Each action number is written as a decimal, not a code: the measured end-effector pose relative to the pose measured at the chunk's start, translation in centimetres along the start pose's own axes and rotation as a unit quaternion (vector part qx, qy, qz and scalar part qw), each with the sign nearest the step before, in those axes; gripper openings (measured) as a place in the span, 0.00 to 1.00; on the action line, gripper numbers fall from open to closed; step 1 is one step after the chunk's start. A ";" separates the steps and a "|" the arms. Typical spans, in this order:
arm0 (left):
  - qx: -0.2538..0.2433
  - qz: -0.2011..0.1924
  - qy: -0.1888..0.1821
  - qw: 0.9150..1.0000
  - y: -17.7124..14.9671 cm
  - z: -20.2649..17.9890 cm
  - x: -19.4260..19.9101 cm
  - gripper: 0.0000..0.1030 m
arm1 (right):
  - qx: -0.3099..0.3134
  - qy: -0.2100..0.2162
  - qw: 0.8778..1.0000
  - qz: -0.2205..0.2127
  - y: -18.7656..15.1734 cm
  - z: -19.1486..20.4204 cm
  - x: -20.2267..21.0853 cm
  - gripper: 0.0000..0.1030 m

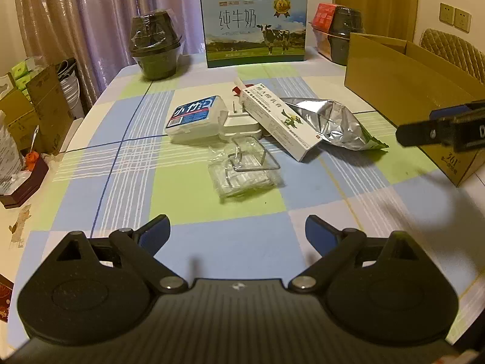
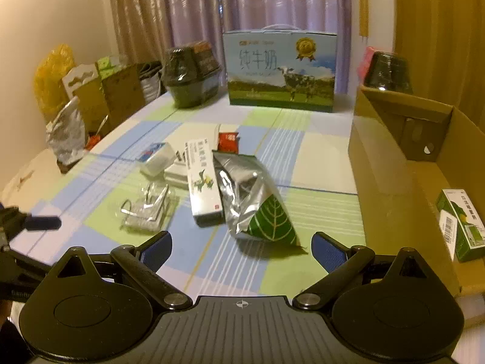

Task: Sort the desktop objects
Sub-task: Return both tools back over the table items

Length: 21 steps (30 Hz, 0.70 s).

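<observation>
Left gripper [image 1: 238, 230] is hovering over the near part of the checked surface [image 1: 236, 248], jaws standing wide with nothing between them. Right gripper [image 2: 241, 247] is likewise hovering low, jaws spread wide and empty, with the leaf-printed end of the foil pouch [image 2: 251, 194] lying just ahead of it.

Items are lying in a loose cluster mid-surface: a white and blue tissue pack [image 1: 197, 118], a white plug adapter [image 1: 242, 123] touching it, a long white ointment box [image 1: 279, 121] resting partly over the adapter, and the pouch beside the box. A clear plastic bag with wire hooks [image 1: 245, 170] is sitting nearest the left gripper, apart from the others. A small red packet [image 2: 228, 141] is peeking out behind the ointment box.

An open cardboard box [image 2: 394, 182] is standing at the right edge, holding a green and white carton [image 2: 460, 224]. A milk gift case [image 1: 254, 27] is standing upright at the far side.
</observation>
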<state>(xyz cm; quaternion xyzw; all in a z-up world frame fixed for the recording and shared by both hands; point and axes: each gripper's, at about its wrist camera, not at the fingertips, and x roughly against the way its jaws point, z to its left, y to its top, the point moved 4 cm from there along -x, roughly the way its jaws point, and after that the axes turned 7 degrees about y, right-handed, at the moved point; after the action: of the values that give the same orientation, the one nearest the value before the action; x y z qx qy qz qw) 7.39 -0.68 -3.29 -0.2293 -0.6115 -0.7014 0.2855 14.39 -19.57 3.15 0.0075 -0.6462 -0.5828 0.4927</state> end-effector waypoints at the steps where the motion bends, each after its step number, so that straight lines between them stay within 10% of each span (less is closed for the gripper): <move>1: 0.000 0.000 -0.001 1.000 0.0 -0.1 0.0 0.91 | 0.004 0.000 1.000 0.001 0.0 0.1 0.0 0.93; 21: 0.004 -0.004 0.012 1.000 1.3 -0.9 -1.5 0.92 | 0.012 0.007 1.000 0.011 1.0 -0.4 -1.4 0.93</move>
<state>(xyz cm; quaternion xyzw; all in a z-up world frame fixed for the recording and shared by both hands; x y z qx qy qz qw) 9.38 -1.49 -3.45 -0.2167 -0.6118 -0.7030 0.2908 15.97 -18.71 2.98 0.0105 -0.6500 -0.5696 0.5029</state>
